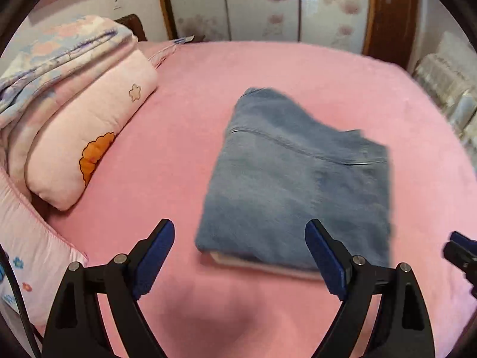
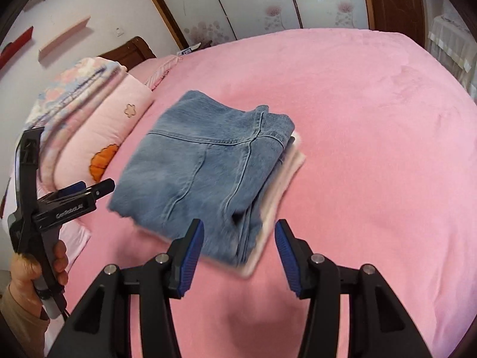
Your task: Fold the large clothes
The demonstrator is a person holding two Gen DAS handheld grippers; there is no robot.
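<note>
A pair of blue jeans lies folded into a thick rectangle in the middle of the pink bed. Under the jeans a pale pink folded cloth shows along the edges. My left gripper hovers open over the stack's near edge, with nothing pinched. It also shows from the side as the left gripper, held by a hand. My right gripper is open above the stack's near corner, its pads clear of the cloth. In the left wrist view the right gripper's tip shows at the right edge.
A pink pillow with an orange flower and a folded floral quilt lie at the bed's left side. A floral wardrobe and a wooden door stand beyond the bed. A bare stretch of pink sheet lies right of the stack.
</note>
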